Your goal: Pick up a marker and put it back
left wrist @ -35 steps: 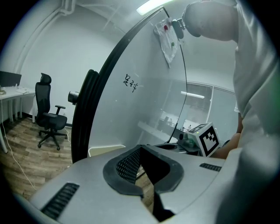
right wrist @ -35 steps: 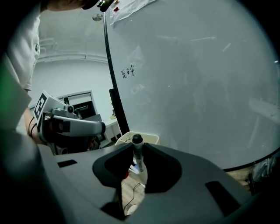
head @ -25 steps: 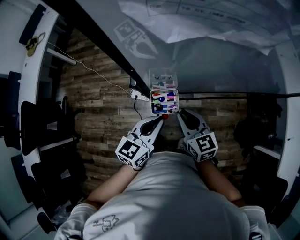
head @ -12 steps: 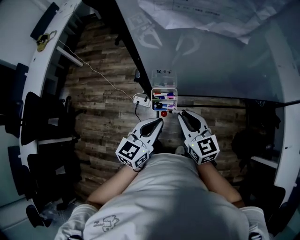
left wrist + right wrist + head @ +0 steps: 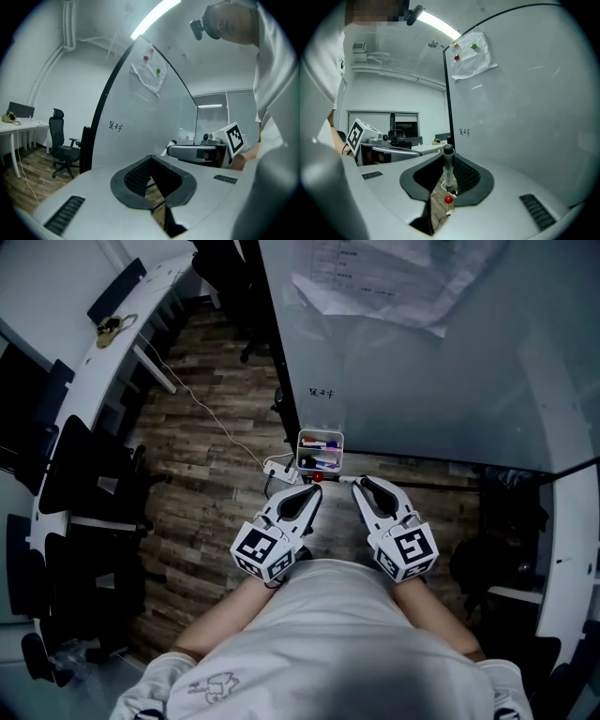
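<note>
Pinching one marker (image 5: pixel 448 177), right claw (image 5: pixel 448 160) is held near whiteboard (image 5: pixel 525 117); left claw (image 5: pixel 151 162) is pressed together, empty.

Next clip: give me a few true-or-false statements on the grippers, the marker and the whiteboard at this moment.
1. The right gripper grips a marker. True.
2. The left gripper grips a marker as well. False: nothing is between its jaws.
3. The marker tray lies ahead of both grippers. True.
4. The whiteboard carries no paper. False: a sheet of paper hangs on it.
</note>
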Motion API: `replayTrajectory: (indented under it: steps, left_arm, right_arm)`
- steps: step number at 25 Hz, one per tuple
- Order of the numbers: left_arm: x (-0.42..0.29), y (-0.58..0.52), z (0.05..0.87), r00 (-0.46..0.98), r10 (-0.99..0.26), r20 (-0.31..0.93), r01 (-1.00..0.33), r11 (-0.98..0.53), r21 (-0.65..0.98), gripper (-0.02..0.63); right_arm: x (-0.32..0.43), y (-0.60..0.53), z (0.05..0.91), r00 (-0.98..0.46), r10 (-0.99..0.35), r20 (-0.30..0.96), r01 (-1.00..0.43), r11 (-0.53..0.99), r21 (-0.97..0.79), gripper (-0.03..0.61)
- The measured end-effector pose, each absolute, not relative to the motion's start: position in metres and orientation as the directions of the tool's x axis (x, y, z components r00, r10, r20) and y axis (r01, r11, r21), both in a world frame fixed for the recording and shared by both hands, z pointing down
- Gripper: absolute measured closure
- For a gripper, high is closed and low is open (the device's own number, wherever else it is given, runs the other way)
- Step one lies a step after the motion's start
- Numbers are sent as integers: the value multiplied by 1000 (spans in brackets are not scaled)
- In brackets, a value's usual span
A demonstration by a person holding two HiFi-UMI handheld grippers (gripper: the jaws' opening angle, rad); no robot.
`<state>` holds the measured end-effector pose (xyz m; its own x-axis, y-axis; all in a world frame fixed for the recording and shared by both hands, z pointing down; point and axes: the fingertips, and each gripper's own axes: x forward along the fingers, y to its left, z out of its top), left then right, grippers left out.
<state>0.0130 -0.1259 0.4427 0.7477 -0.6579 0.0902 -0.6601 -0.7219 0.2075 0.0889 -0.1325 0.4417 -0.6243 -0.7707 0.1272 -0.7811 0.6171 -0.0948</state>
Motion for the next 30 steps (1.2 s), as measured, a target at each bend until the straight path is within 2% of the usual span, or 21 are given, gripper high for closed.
replayTrajectory:
  steps: [4, 13, 17, 30]
  left_arm:
    - [23, -107, 432, 742, -668, 62, -666, -721, 192, 609]
    - [42, -73, 424, 724, -688, 53, -684, -705, 187, 611]
    - [48, -68, 420, 714, -700, 21, -689, -698, 196, 609]
    - [45, -85, 423, 711, -702, 30, -692, -692, 208, 609]
  right_arm:
    - [96, -112, 422, -639, -764, 94, -769, 639, -27, 506]
    - [119, -76, 403, -649, -760, 38, -761, 649, -4, 506]
    - [126, -69, 405, -648, -761, 44, -762, 648, -12, 506]
    - [125, -84, 409, -650, -758, 61, -760, 650, -19, 506]
